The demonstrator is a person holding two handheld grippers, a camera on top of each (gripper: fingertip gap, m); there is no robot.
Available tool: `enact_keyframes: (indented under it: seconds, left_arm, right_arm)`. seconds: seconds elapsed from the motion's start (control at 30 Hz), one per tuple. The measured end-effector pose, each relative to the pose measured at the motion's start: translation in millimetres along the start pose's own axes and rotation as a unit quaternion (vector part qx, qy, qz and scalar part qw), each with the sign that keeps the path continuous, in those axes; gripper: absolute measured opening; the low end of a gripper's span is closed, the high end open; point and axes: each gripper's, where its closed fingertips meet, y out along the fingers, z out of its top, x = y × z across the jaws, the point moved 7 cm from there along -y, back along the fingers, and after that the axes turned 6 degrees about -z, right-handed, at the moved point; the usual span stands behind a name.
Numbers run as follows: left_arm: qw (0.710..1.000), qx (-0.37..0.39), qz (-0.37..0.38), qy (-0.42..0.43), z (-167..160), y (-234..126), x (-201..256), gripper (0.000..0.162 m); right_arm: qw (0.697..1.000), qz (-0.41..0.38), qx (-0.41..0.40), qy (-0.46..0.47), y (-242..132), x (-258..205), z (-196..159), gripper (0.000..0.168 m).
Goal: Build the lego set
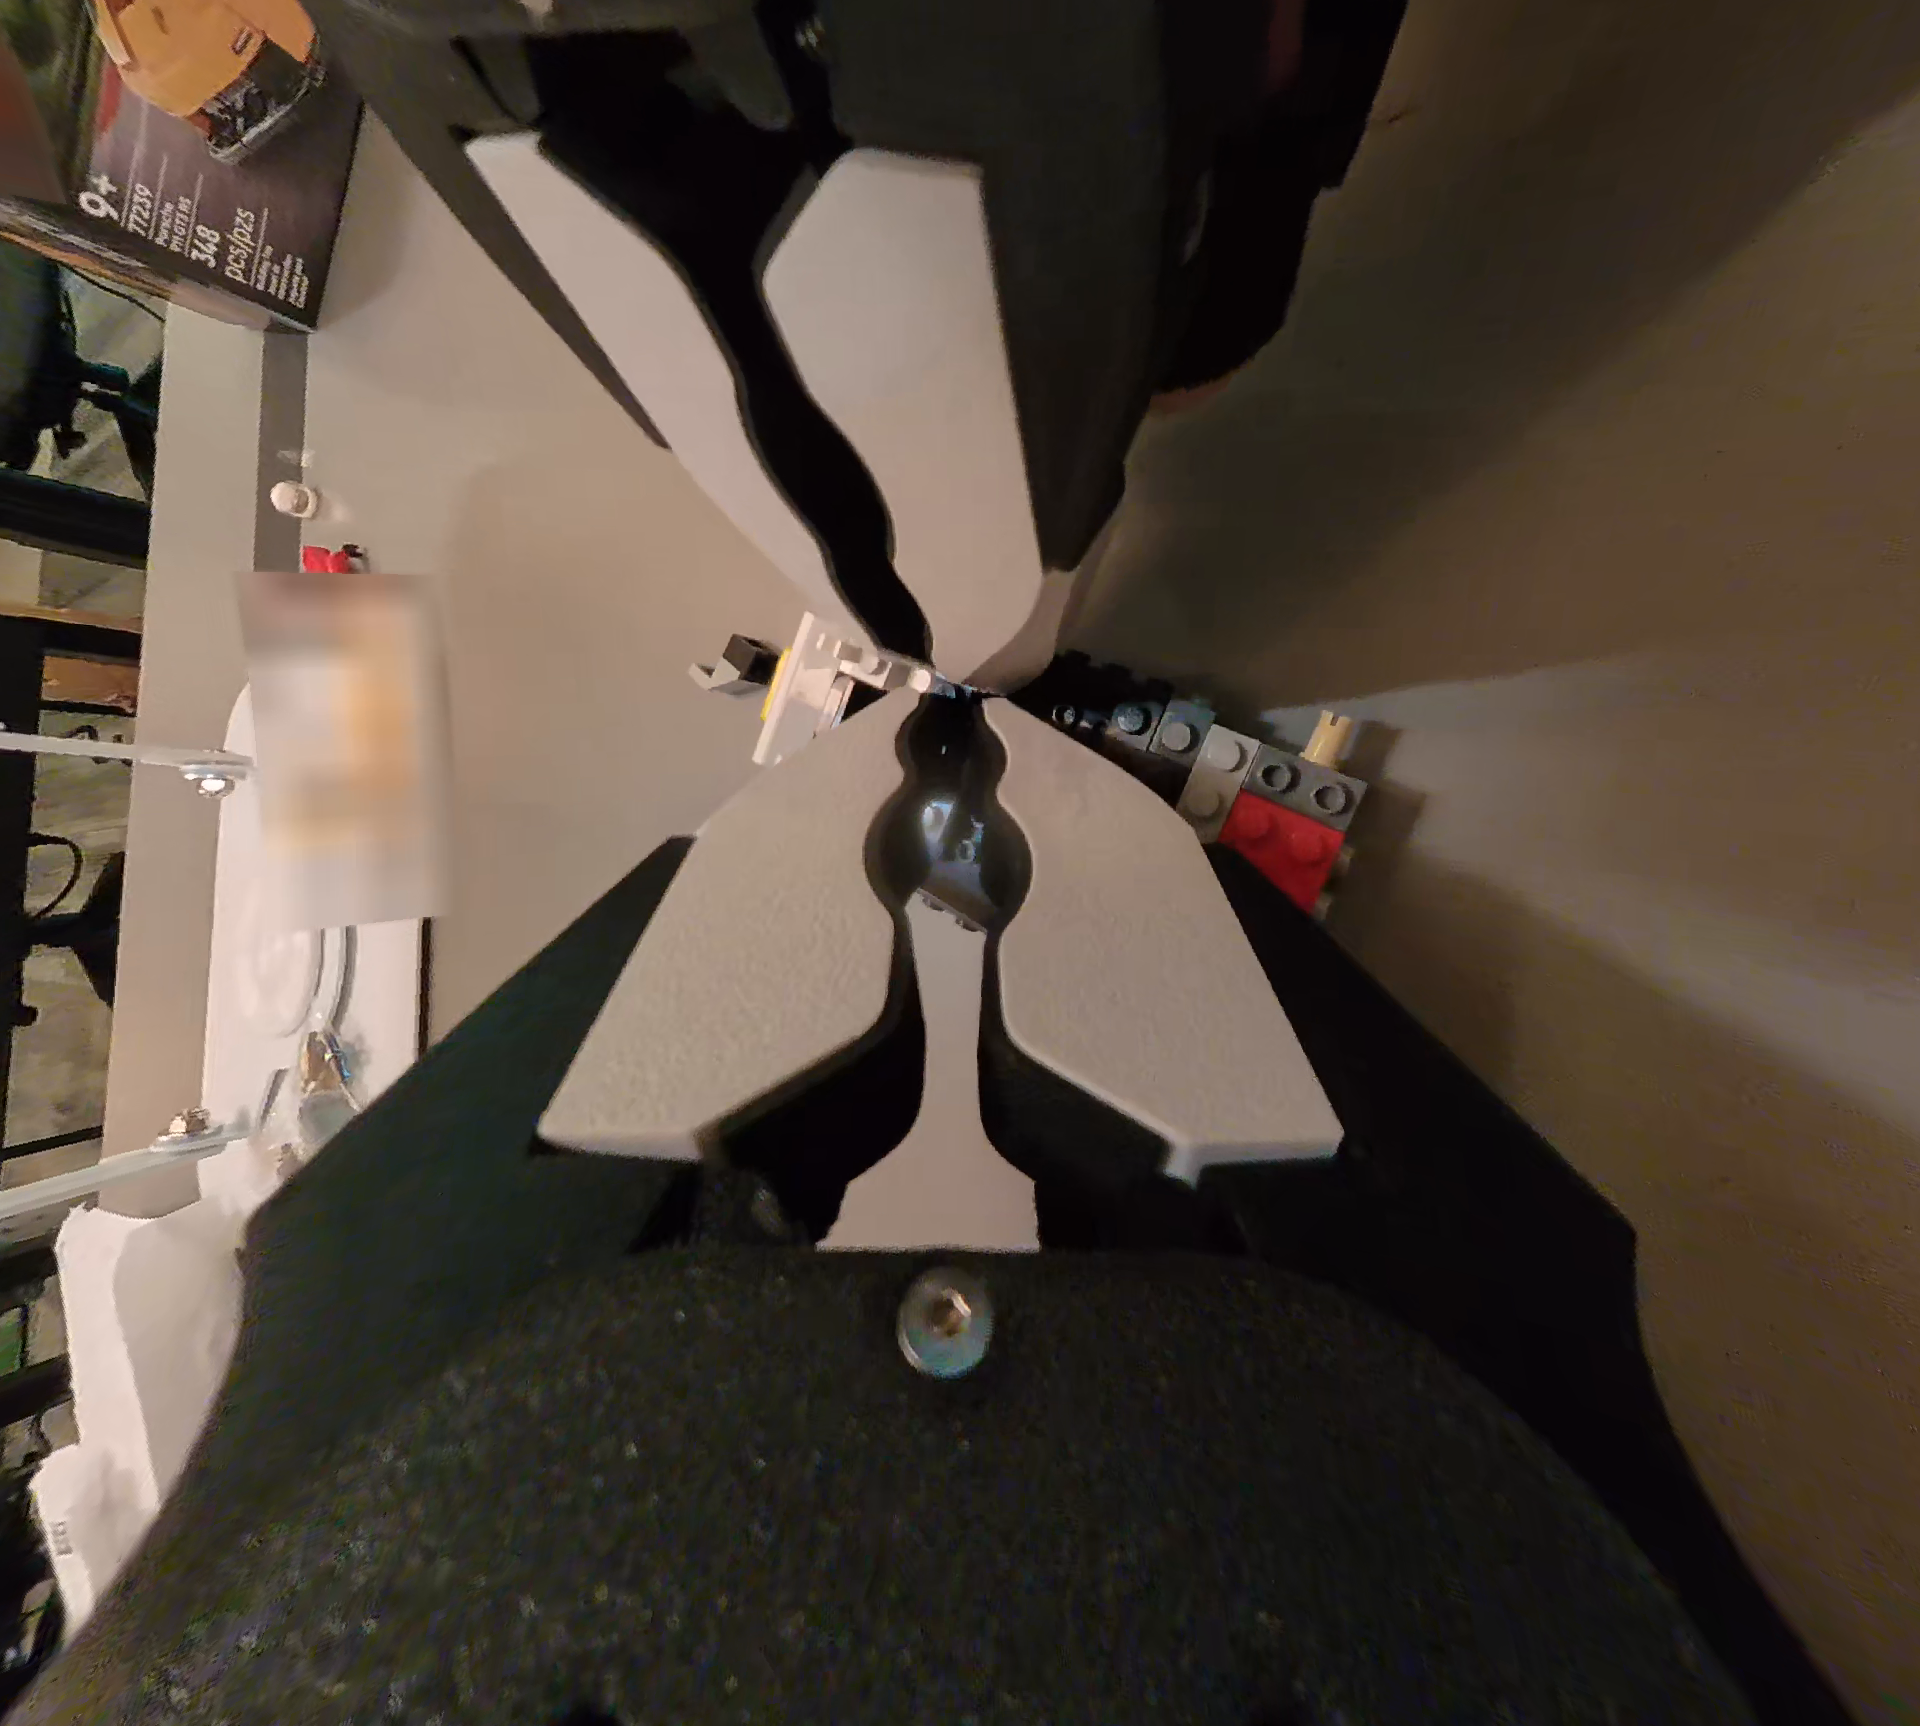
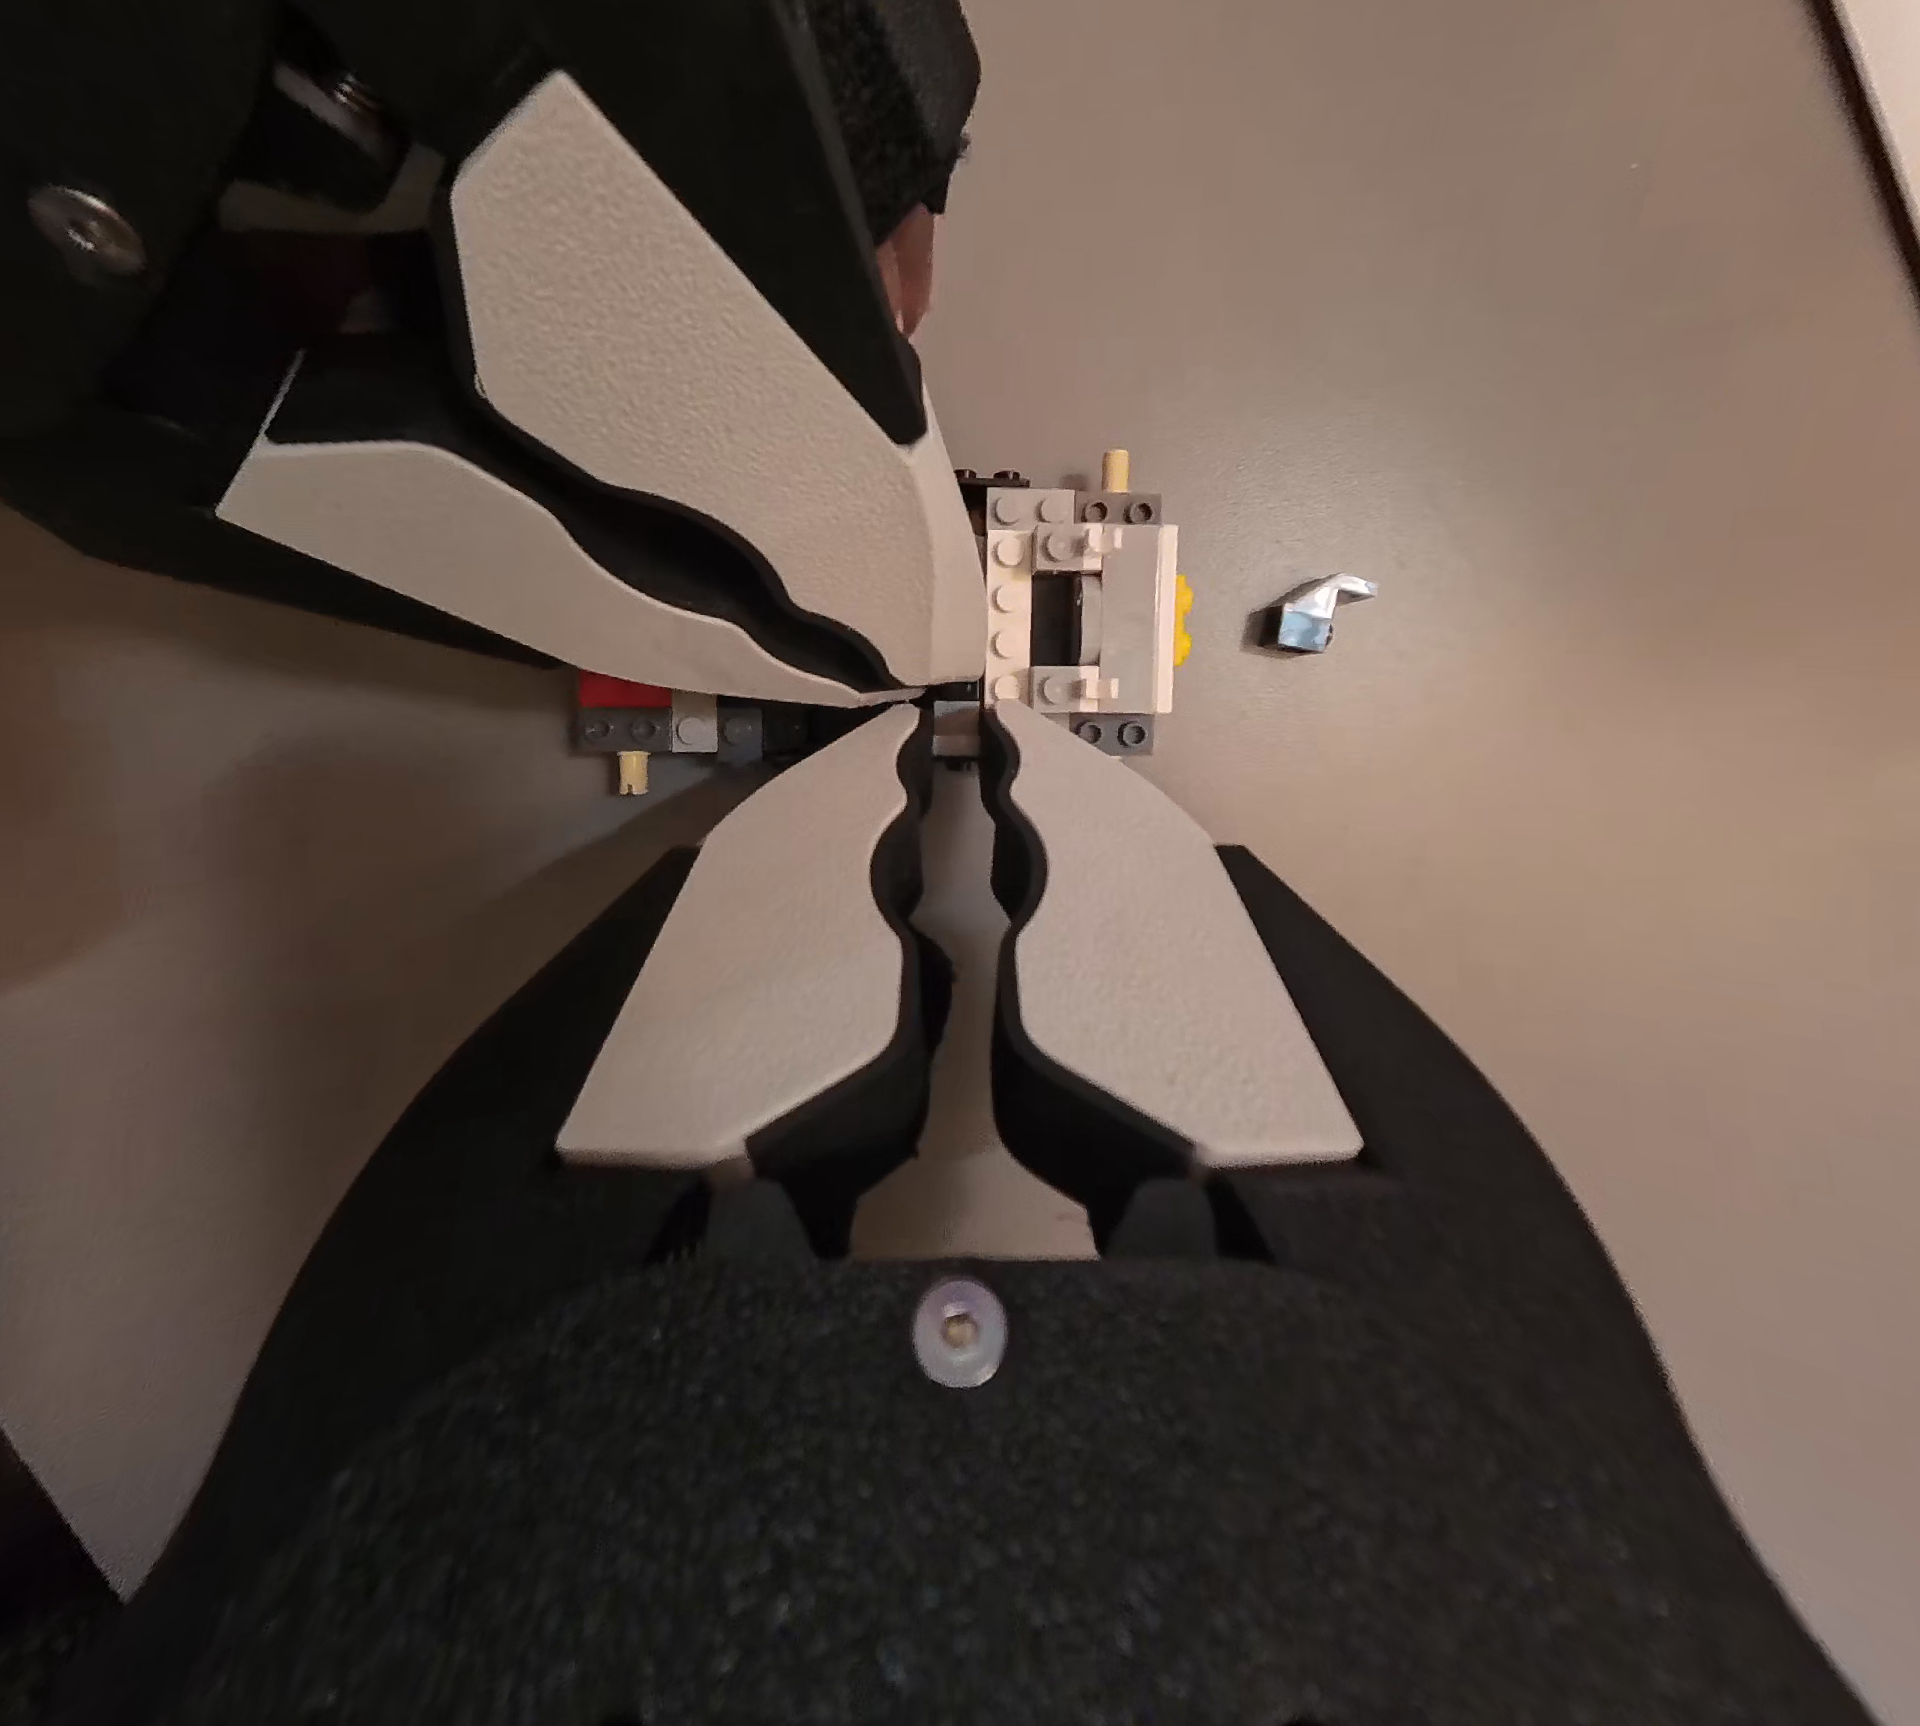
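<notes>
— Both tips meet on the same spot of the lego build (image 2: 1081, 616), see? The left hand-held gripper (image 1: 943, 720) is nearly clenched, its tips on the dark middle of the build as it sits on the counter (image 2: 1455, 222). I can't tell whether it truly pinches a brick there.

— And the right hand-held gripper (image 2: 951, 726)?

— Narrow gap, tips down on the build's edge, a small grey piece between them; whether it grips that piece, I cannot tell.

— What worries you?

— Two noses crowding one point. If they push unevenly, the white and grey section just beyond the right tips could pop off, I reckon. The red brick (image 1: 1283, 835) end, off to the side of the left tips, might lever up too.

— That loose pale-blue piece (image 2: 1317, 611)?

— Well beyond the build, apart from it. A skidding build could knock it farther away. And the tan pin (image 1: 1332, 734) sticking out looks easy to snag.
</notes>
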Motion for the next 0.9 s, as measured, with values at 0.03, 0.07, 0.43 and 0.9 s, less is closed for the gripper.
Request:
enact_keyframes:
  seconds: [0.03,0.07,0.43,0.9]
  left_arm:
    - [1.000,0.001,-0.001,-0.003,0,0,0,0.005]
    - [1.000,0.001,-0.004,-0.006,0,0,0,0.004]
    - [1.000,0.005,-0.007,-0.022,0,0,-1,0.004]
    - [0.989,0.049,-0.075,-0.120,-10,-4,-10,0.013]
  right_arm:
    - [1.000,-0.002,0.007,0.004,0,0,-1,0.007]
    - [1.000,-0.003,0.015,0.008,0,-1,-1,0.007]
    - [0.999,-0.001,0.046,0.004,-6,4,-8,0.010]
    - [0.998,0.038,0.003,0.041,2,8,0,0.007]
